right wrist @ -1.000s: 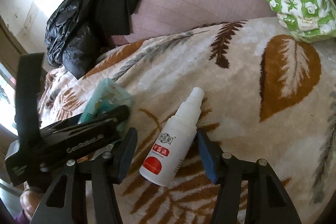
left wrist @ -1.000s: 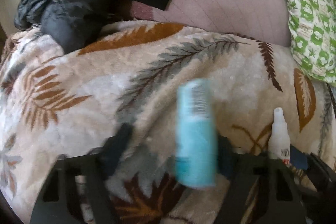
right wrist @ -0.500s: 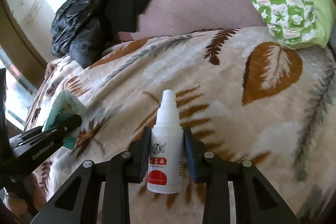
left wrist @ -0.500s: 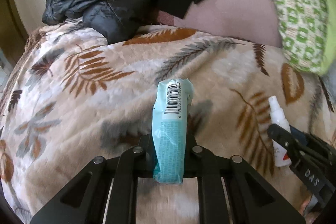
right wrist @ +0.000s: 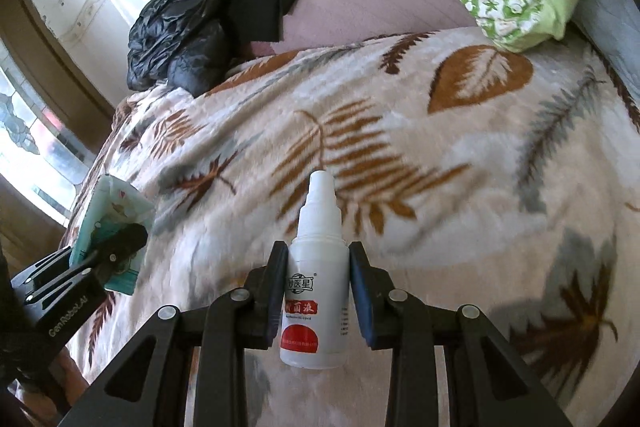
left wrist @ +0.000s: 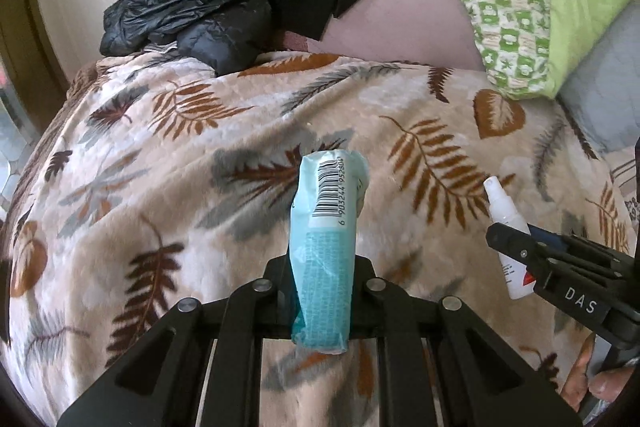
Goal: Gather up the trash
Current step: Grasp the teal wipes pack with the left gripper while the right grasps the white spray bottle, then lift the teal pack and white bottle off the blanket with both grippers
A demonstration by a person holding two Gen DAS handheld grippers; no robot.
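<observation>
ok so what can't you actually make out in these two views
- Left wrist view: lower part of the teal wrapper, hidden between the left hand-held gripper fingers.
- Right wrist view: small print on the white spray bottle, too small.
- Both views: no trash bin in frame.

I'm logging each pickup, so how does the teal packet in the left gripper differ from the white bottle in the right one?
The soft, crumpled teal plastic packet bears a barcode; the rigid white plastic spray bottle carries a red-and-white label and a nozzle. The packet looks flat and squashed between the left gripper's fingers, while the bottle keeps its round shape in the right gripper. Both point away from the cameras, clamped above the leaf-patterned blanket.
</observation>
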